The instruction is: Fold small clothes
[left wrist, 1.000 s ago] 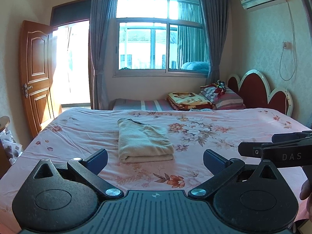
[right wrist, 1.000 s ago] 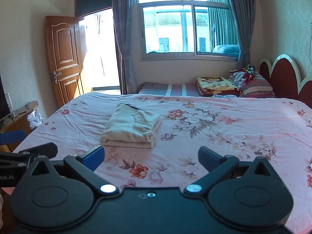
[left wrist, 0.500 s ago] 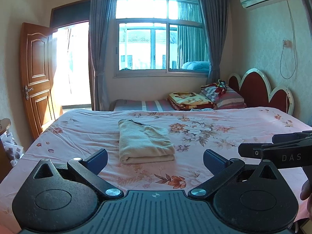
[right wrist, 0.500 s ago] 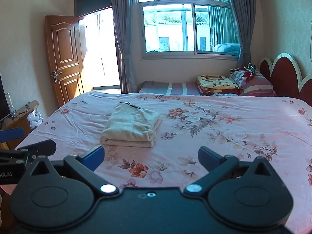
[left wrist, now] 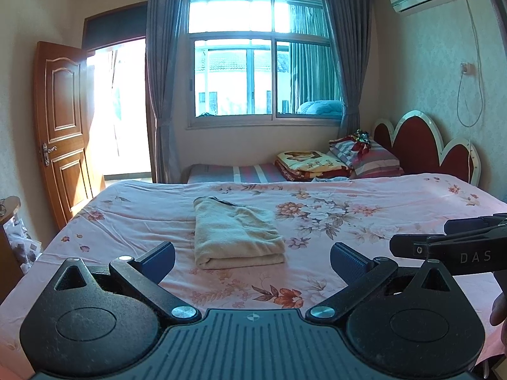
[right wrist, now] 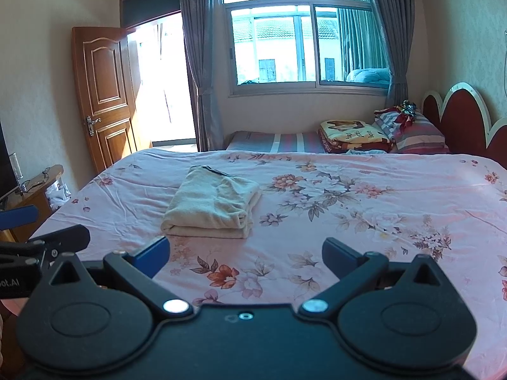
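A cream garment [left wrist: 236, 236] lies folded in a neat stack on the pink floral bedspread [left wrist: 364, 209], left of the bed's middle. It also shows in the right wrist view [right wrist: 212, 204]. My left gripper [left wrist: 252, 258] is open and empty, held back from the fold, near the bed's front edge. My right gripper [right wrist: 245, 253] is open and empty, back from the fold and to its right. Each gripper shows at the edge of the other's view: the right one [left wrist: 450, 248], the left one [right wrist: 41, 240].
Folded blankets and pillows [left wrist: 342, 158] lie at the far side by the red headboard [left wrist: 424, 145]. A wooden door [left wrist: 61, 126] stands open at the left. A small wooden stand [right wrist: 35, 186] is beside the bed's left edge.
Both grippers have drifted slightly, so the view shifts a little. The folded garment has not moved and both grippers stay open.
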The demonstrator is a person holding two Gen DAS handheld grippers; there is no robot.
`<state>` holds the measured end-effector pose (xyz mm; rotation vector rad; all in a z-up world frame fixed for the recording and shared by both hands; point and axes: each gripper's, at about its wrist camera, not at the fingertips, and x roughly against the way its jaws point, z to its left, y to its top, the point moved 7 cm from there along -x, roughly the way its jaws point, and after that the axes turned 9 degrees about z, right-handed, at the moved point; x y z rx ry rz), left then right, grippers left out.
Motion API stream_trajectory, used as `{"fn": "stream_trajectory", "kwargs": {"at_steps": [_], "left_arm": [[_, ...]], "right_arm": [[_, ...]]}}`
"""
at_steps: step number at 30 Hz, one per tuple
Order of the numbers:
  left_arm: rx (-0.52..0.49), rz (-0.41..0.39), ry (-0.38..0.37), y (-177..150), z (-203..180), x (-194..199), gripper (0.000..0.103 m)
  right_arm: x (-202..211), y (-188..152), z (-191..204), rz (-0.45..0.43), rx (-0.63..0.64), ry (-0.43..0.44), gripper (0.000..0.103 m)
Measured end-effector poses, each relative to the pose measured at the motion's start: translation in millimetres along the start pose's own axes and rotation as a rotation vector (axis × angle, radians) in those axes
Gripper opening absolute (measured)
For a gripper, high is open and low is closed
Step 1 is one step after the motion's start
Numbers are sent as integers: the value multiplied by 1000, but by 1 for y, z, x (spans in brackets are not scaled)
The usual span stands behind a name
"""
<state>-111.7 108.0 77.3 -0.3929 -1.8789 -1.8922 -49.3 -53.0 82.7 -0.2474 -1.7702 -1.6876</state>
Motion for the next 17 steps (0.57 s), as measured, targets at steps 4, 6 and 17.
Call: {"fn": "stream_trajectory", "kwargs": {"at_steps": [4,6,17], "left_arm": [[4,-1,7,-1,0,0,103],[5,-2,-1,-1,0,0,103],[7,3,-3,0,2,-3,103]], "right_arm": [[0,0,-1,0,2,0,102],[-1,0,-2,2,3,1,102],[-4,0,0,7,8,12,102]]}}
